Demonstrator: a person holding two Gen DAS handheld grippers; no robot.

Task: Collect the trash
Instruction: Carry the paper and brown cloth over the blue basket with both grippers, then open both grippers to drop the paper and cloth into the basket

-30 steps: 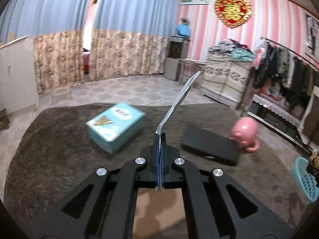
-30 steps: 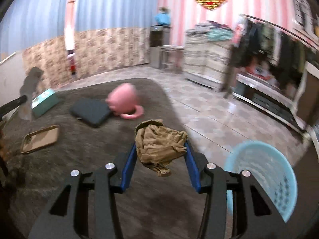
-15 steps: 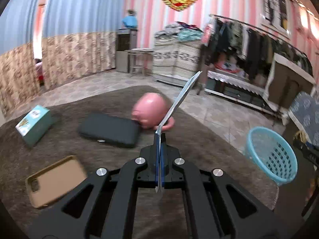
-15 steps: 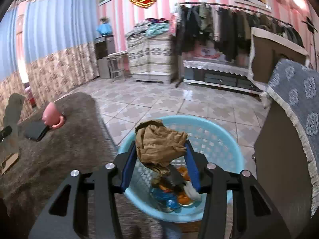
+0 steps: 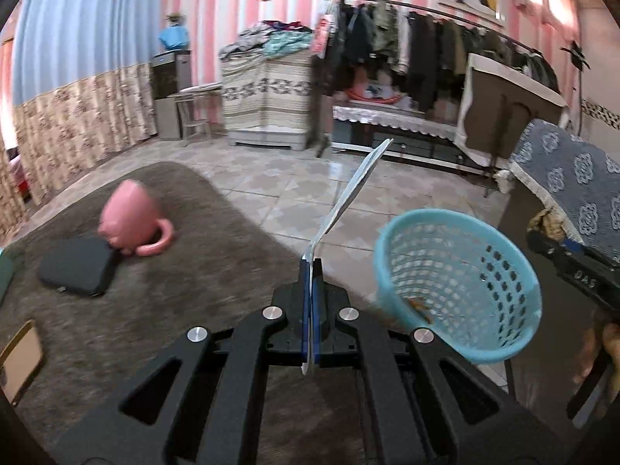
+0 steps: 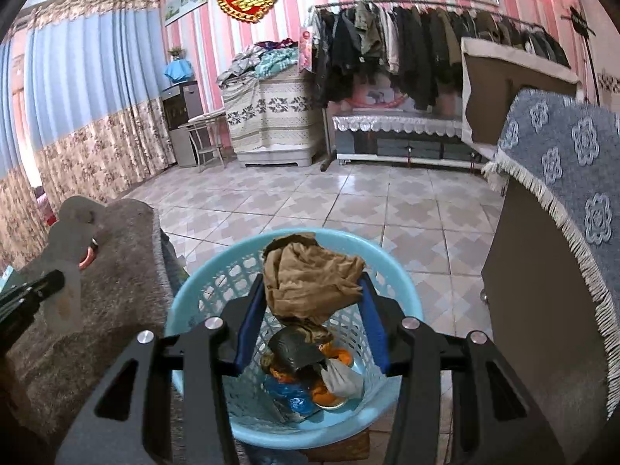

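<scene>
Right gripper (image 6: 312, 290) holds brown wad (image 6: 310, 275) above basket (image 6: 403, 290).

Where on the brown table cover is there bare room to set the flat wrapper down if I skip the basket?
Bare brown cover lies between the pink mug and the left tongs, running to the edge nearest the blue basket. It is crowded on the left: the black case touches the mug, and the tan phone case lies at the left edge.

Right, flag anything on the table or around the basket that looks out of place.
The pink mug lies tipped over on the brown table cover, against the black pouch. Nothing spilled. The blue basket looks fine.
</scene>
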